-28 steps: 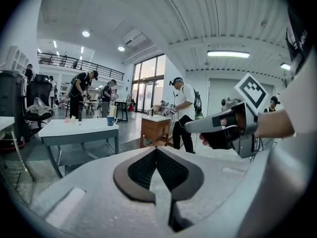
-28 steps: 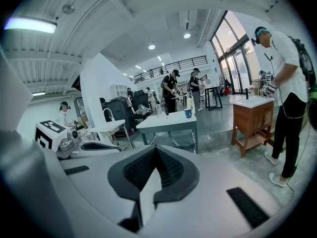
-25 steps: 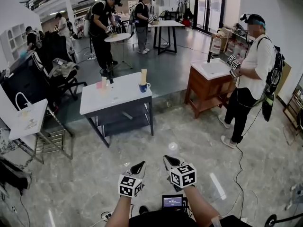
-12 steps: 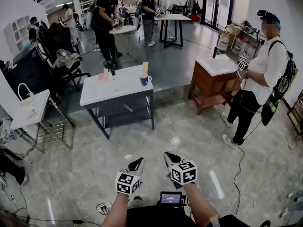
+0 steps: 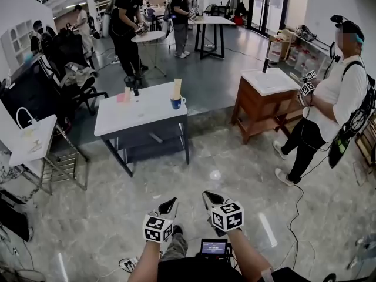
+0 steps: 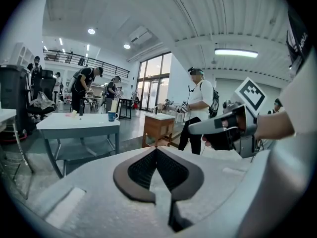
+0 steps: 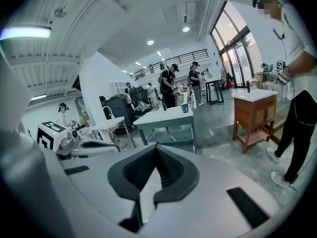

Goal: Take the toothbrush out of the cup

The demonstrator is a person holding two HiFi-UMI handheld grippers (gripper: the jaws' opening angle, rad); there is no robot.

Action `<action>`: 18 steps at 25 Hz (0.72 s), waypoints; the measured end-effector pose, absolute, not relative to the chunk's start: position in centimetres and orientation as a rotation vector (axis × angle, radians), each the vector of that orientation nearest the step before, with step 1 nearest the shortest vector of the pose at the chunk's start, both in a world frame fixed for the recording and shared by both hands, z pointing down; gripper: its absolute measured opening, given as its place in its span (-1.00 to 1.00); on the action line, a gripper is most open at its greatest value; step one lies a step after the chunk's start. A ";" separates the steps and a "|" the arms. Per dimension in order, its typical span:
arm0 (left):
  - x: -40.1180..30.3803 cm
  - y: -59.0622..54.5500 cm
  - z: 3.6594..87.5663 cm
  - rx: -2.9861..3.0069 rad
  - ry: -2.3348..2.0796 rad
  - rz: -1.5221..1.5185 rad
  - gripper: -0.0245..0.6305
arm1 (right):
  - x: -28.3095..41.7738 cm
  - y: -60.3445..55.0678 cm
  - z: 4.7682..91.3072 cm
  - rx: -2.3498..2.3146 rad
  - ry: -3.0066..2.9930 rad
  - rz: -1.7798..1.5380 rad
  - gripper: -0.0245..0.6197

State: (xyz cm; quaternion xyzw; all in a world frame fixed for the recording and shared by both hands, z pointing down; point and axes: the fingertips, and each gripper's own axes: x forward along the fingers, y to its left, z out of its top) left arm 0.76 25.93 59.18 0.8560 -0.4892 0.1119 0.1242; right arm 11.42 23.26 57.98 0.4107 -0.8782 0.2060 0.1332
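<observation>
Well, both my claws are pinched fully shut and hold nothing. The left claw [image 5: 170, 205] and the right claw [image 5: 210, 198] hang side by side low over the floor [image 5: 235, 157], their ribbed black pads [image 6: 143, 168] pressed together inside smooth grey shells. The floor is glossy pale stone tile, and it lies open between me and the table.

The tabletop [image 5: 132, 117] is flat and white, on a dark grey metal frame with a lower shelf. Near its far right edge stands the blue cup [image 5: 176, 103], with its handle to the right. The toothbrush [image 5: 177, 89] stands upright in it, only a tall pale shape from here. Both are well apart from my claws.

To the right of the table is a brown wooden washstand [image 5: 258, 107] with a white basin top. A person [image 5: 332, 98] in a white shirt and dark trousers stands just beside it.
</observation>
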 end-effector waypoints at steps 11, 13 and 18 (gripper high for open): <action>-3.1 14.7 59.2 2.542 -1.332 0.319 -0.90 | 7.4 12.8 57.3 1.264 -2.509 0.569 -0.90; -4.1 12.8 59.3 2.543 -1.310 0.323 -0.90 | 6.3 11.0 57.1 1.277 -2.500 0.571 -0.90; -7.2 8.9 59.6 2.534 -1.320 0.302 -0.90 | 3.9 7.6 57.2 1.305 -2.480 0.573 -0.90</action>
